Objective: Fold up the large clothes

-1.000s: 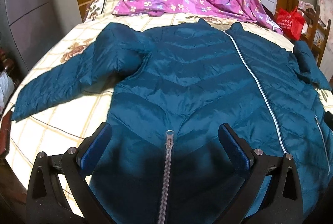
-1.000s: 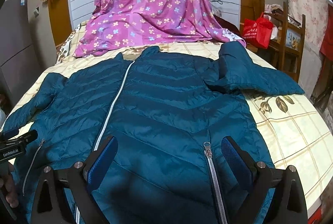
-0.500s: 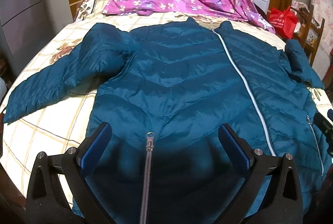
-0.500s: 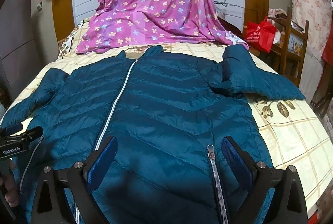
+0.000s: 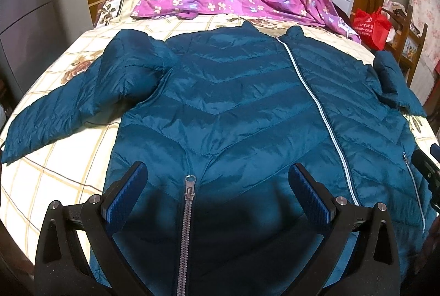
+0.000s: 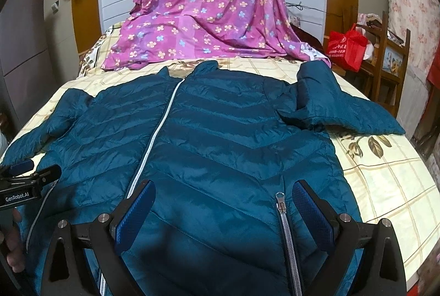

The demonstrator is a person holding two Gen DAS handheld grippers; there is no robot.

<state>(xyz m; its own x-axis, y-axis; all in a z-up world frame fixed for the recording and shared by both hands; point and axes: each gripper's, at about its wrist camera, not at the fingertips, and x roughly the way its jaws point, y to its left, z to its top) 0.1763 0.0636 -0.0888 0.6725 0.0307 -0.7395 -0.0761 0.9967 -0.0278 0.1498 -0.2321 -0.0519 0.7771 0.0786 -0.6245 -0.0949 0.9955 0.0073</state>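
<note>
A teal quilted jacket (image 5: 233,109) is being shown spread flat, front up, on a bed (image 5: 55,175) covered by a checked floral sheet. A pink flowered cloth (image 6: 209,10) is draped at the bed's far end, and a red bag (image 6: 347,47) is seen at the right. Both the left tool (image 5: 218,195) and the right tool (image 6: 223,209) are being held wide open above the jacket's hem, with nothing being gripped.

- The jacket (image 5: 233,103) is quilted cloth with a slight sheen, its pocket zipper (image 5: 188,202) metal.
- The gripper pads (image 6: 309,209) are blue and finely ribbed, probably rubber.
- The bed sheet (image 6: 385,186) is matt cloth.
- The chair (image 6: 390,68) is wood.
</note>
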